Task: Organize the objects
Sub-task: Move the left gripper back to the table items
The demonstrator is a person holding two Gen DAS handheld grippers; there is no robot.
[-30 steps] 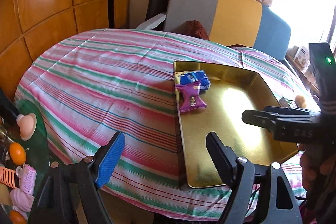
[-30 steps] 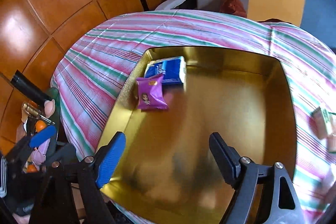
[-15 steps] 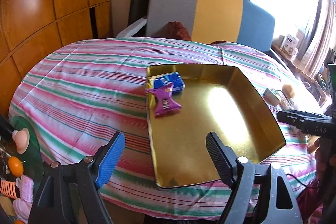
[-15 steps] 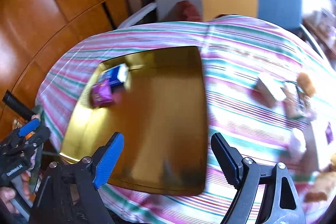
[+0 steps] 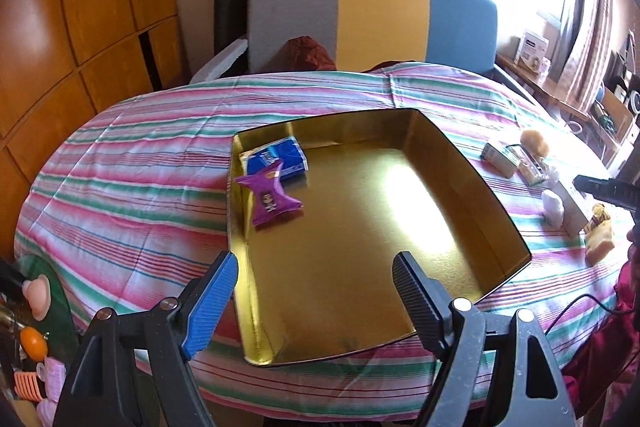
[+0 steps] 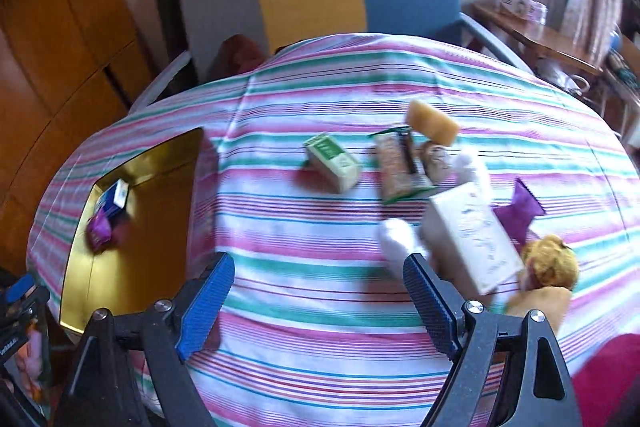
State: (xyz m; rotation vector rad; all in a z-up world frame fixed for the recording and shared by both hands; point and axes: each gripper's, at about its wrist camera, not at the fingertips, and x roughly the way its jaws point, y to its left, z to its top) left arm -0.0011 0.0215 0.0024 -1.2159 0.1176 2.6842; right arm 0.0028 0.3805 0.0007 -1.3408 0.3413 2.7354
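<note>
A gold tray [image 5: 460,155] sits on the striped tablecloth; it also shows in the right wrist view [image 6: 176,155]. In its far left corner lie a blue packet [image 5: 280,157] and a purple snack packet [image 5: 270,197]. My left gripper [image 5: 312,291] is open and empty over the tray's near edge. My right gripper [image 6: 316,291] is open and empty over bare cloth, right of the tray. Ahead of it lie a green-white carton [image 6: 332,163], a cracker packet [image 6: 400,167], a white box [image 6: 472,231], a purple packet [image 6: 520,211] and buns [image 6: 432,123].
A grey, yellow and blue chair [image 5: 372,11] stands behind the table. Wooden panels [image 5: 80,27] line the left wall. Small toys and oranges [image 5: 34,341] sit low at the left. A side table [image 6: 552,43] with boxes stands at the far right.
My right gripper has swung right, from above the tray to over the cloth facing the loose items. My left gripper view has shifted right too. Both stay open.
</note>
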